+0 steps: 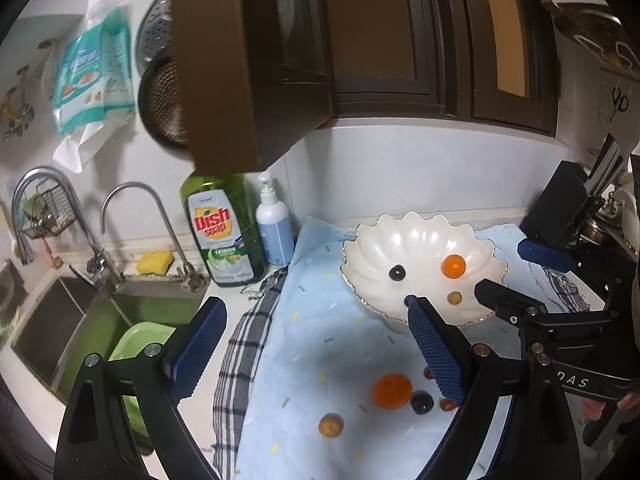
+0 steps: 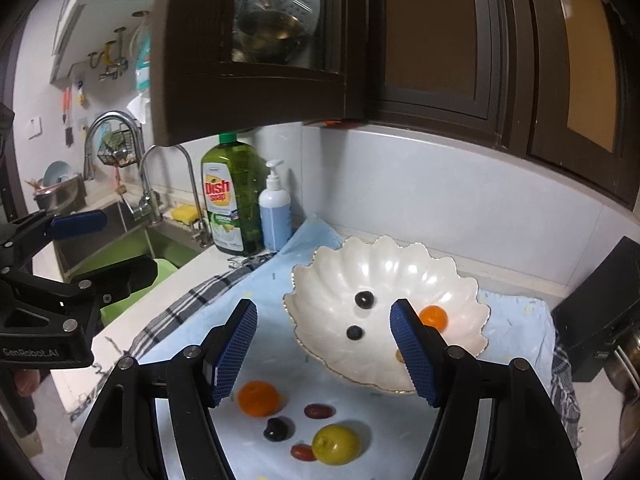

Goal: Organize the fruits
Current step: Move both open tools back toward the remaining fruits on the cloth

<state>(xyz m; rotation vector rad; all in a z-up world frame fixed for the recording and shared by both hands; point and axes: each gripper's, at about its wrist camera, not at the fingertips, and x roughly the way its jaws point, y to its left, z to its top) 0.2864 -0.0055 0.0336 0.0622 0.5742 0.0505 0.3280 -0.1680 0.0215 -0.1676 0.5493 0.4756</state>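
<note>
Left gripper (image 1: 316, 344): released, empty | Right gripper (image 2: 324, 348): released, empty | Bowl (image 2: 400, 268): far right on cloth (image 2: 280, 344), partly filled | Orange (image 2: 258, 398): loose, near-left of bowl, below right gripper, nearer it; round, no long axis.

4 fruits in the bowl (image 2: 460, 280) on the cloth (image 2: 280, 364), loose fruits (image 2: 336, 444) before it.
</note>
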